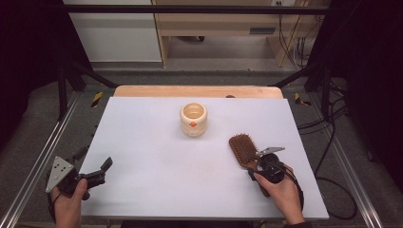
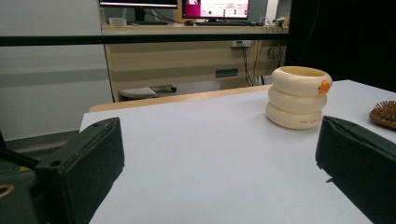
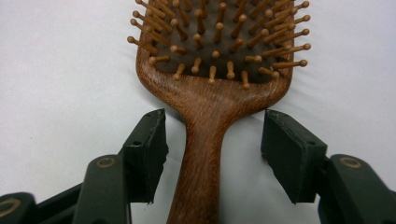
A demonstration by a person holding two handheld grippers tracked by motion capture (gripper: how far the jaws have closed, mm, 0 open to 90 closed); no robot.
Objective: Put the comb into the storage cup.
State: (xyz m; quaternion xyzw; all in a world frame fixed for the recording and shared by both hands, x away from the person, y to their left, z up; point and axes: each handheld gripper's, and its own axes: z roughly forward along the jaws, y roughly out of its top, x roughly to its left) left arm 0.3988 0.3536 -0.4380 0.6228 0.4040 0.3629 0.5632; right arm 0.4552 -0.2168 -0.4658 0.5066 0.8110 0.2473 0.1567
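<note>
Brown wood marks the hairbrush point(image 1: 243, 150), which in the high view lies bristles-up on the white surface point(image 1: 157, 161) with its handle running back under the right gripper point(image 1: 262, 160). Well ahead of that gripper and to its left stands a cream ribbed cup point(image 1: 193, 119); its inside looks empty. The left gripper point(image 1: 103, 169) rests near the surface's edge with nothing between its spread jaws.

In the left gripper view the cup point(image 2: 299, 97) stands ahead and to the right, and the brush's bristled head point(image 2: 385, 113) lies beyond the right jaw.

In the right gripper view the handle point(image 3: 201, 154) sits between the two jaws, which stand apart from it on both sides: no grip yet. The step wants the handle centred, so both pads meet its narrow neck squarely, just behind the head.
</note>
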